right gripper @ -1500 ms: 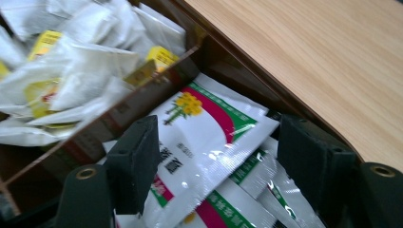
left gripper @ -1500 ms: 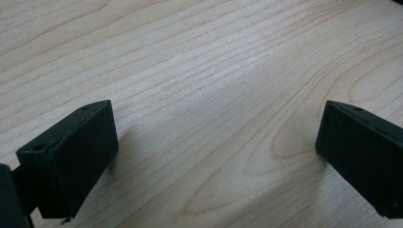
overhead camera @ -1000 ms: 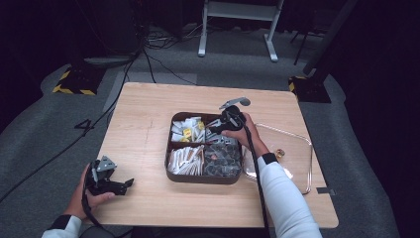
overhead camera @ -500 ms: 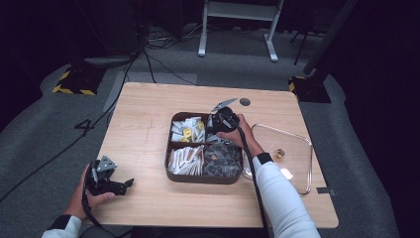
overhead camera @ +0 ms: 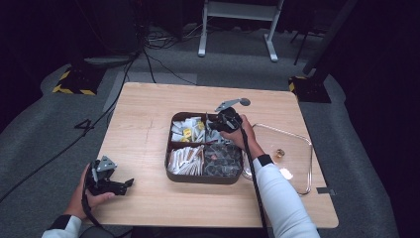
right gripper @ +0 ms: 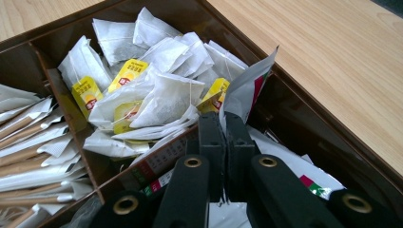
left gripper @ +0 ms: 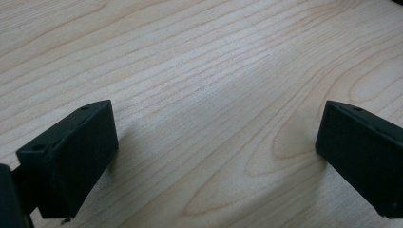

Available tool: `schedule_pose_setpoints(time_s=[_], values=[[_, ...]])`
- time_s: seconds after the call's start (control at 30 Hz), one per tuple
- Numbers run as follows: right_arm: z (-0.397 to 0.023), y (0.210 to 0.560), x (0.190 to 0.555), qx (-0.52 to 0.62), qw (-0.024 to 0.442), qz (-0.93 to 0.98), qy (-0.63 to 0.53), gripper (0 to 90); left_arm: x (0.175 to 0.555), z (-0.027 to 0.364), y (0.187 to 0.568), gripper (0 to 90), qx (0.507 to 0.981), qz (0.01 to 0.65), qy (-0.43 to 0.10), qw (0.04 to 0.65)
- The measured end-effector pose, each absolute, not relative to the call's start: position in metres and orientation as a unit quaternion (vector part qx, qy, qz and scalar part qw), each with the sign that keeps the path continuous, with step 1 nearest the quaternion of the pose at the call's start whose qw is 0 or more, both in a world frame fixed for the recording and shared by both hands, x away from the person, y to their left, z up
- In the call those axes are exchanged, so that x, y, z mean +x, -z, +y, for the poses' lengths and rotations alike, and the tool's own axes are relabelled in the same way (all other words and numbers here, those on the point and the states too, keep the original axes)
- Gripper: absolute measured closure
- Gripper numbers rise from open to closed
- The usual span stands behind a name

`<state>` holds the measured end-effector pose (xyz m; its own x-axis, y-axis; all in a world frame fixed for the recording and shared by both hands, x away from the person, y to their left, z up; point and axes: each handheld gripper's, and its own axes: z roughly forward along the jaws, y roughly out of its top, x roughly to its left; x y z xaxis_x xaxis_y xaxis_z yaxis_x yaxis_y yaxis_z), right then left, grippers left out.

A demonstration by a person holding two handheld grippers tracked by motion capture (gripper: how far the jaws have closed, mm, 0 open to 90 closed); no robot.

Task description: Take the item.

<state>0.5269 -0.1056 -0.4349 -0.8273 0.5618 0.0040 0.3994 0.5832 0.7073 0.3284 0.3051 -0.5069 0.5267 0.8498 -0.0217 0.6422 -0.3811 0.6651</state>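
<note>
- My right tongs are pinched together on the edge of a thin sachet, silver-white with a red and green stripe. The jaws have just been closing, and the sachet now stands upright between them.
- That sachet sits in the far right compartment of the brown tray, above other flat sachets of the same kind.
- The grip catches only a narrow strip of slick foil. I judge it could slide out as I lift, or a neighbouring sachet could ride up with it and drop.
- Just beyond the divider lies a heap of soft, crumpled paper tea bags with yellow tags on thin strings. A string could snag the jaws if I swing that way.
- To the side, long paper-wrapped sticks lie stacked in their own compartment.
- Seen from above, the tray is square with rounded corners and four compartments. Its clear lid lies on the table just beside my right forearm, so a careless pull back could knock it.
- My left tongs stand wide apart and empty, low over pale wood-grain table, well away from the tray.
</note>
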Motion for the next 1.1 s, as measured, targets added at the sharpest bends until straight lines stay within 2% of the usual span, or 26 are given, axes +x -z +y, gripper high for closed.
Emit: schedule_pose_setpoints(time_s=[1.1], values=[[-0.147,0.394,0.482,0.25,0.134,0.849,-0.445,90.0,0.328,0.305,0.507,0.5,0.813,0.46,-0.166,0.315]])
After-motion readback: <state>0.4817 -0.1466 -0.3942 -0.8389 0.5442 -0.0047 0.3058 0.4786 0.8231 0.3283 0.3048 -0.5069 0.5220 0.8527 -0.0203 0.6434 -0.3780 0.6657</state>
